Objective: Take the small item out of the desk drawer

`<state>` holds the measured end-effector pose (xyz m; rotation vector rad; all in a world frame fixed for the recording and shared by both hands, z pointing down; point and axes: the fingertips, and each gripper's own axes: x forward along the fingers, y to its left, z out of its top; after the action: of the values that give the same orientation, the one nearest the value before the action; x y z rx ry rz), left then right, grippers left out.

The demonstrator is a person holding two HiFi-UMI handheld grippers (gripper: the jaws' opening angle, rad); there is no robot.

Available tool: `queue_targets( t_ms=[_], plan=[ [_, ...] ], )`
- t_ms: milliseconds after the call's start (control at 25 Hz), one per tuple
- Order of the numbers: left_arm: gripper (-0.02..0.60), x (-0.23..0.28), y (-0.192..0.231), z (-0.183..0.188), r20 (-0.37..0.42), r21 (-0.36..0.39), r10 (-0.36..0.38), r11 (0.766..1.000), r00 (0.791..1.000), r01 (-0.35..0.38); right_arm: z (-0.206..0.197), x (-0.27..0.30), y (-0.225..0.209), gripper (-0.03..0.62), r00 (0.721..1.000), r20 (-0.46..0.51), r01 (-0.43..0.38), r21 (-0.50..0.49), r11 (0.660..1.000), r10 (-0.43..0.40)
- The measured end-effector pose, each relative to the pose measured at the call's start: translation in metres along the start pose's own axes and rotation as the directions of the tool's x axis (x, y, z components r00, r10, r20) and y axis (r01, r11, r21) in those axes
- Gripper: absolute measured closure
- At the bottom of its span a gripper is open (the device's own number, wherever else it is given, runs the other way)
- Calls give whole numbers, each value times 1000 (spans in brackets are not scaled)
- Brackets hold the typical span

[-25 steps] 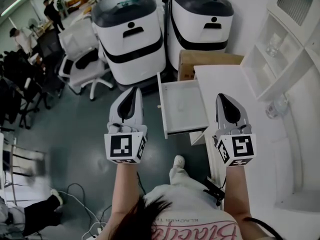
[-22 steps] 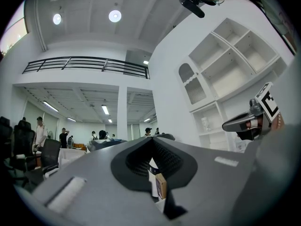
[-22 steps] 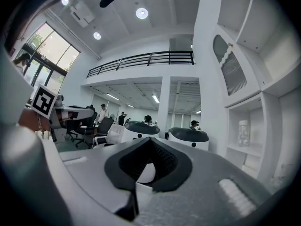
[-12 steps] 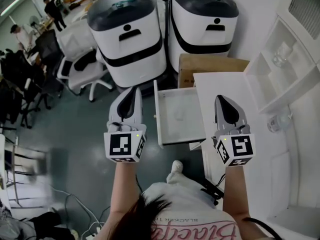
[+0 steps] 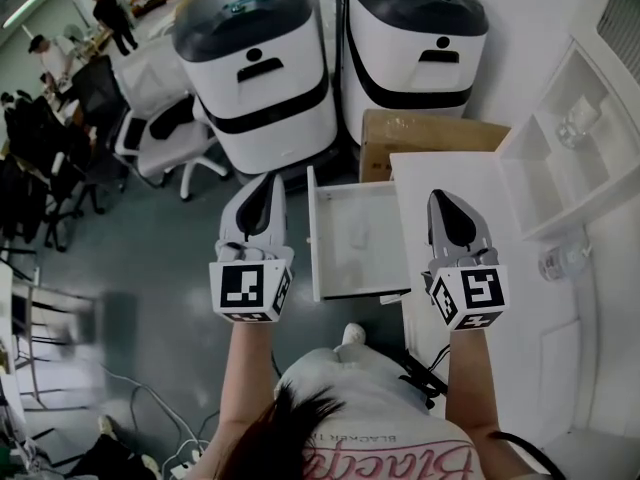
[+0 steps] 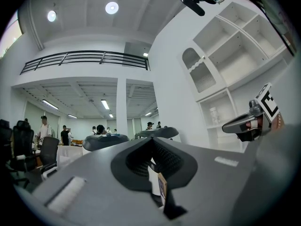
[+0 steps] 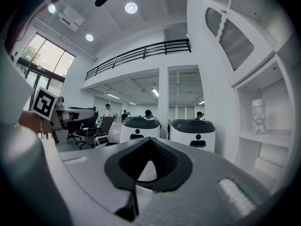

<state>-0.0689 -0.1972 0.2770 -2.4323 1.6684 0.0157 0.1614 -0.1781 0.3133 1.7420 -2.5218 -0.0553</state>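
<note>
Although the head view is too coarse to confirm it, the left gripper [image 5: 262, 193] has its jaws clenched on what looks like a small flat tan-edged piece [image 6: 162, 190]. The piece stands upright deep in the dark notch between them, and I take it to be the item the task names. It is held out over the grey floor [image 5: 150, 298], just left of the white desk drawer [image 5: 314, 238]. The drawer stands pulled open and its tray looks bare apart from a faint smear I cannot resolve. Further right, the right gripper [image 5: 447, 203] hovers above the white desk top [image 5: 450, 173], jaws pressed together on nothing. The main risk is the thin piece slipping: only a narrow edge seems pinched, so a jolt or tilt could drop it to the floor. The open drawer also juts towards the person's legs and could be knocked.
</note>
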Motion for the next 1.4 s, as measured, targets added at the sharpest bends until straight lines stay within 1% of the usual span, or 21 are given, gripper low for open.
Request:
queue_targets(
  t_ms=[40, 80, 120, 240, 320, 400, 520, 720, 1000, 1160, 1400],
  plan=[
    [571, 2, 1, -2, -2, 0, -1, 1000, 1000, 1, -2, 3, 0, 591, 1000, -6, -4, 4, 1000, 4],
    [571, 4, 2, -3, -4, -1, -1, 1000, 1000, 1, -4, 6, 0, 569, 1000, -12, -11, 8, 1000, 11],
    [571, 5, 3, -5, -6, -2, -1, 1000, 1000, 1, -5, 9, 1, 491, 1000, -17, -17, 11, 1000, 18],
    [571, 10, 6, -10, -13, -5, -3, 1000, 1000, 3, -10, 18, 0, 446, 999, -34, -23, 14, 1000, 24],
    [571, 12, 7, -13, -17, -6, -8, 1000, 1000, 8, -13, 24, 1, 394, 999, -46, -25, 17, 1000, 26],
    [571, 14, 10, -15, -19, -10, -10, 1000, 1000, 9, -14, 30, 3, 328, 998, -54, -26, 17, 1000, 27],
    [571, 17, 17, -18, -22, -19, -5, 1000, 1000, 5, -17, 39, 6, 274, 997, -65, -30, 15, 999, 31],
    [571, 27, 25, -27, -35, -36, -17, 999, 999, 16, -24, 52, 9, 272, 995, -100, -24, 14, 1000, 25],
    [571, 46, 35, -40, -59, -50, -52, 998, 997, 50, -52, 75, 15, 272, 986, -169, 4, 45, 999, 4],
    [571, 54, 40, -52, -78, -63, -68, 996, 995, 63, -77, 87, 24, 272, 973, -231, 1, 60, 998, 13],
    [571, 66, 45, -65, -96, -78, -85, 994, 992, 77, -116, 102, 33, 272, 945, -324, -3, 84, 996, 30]
  ],
)
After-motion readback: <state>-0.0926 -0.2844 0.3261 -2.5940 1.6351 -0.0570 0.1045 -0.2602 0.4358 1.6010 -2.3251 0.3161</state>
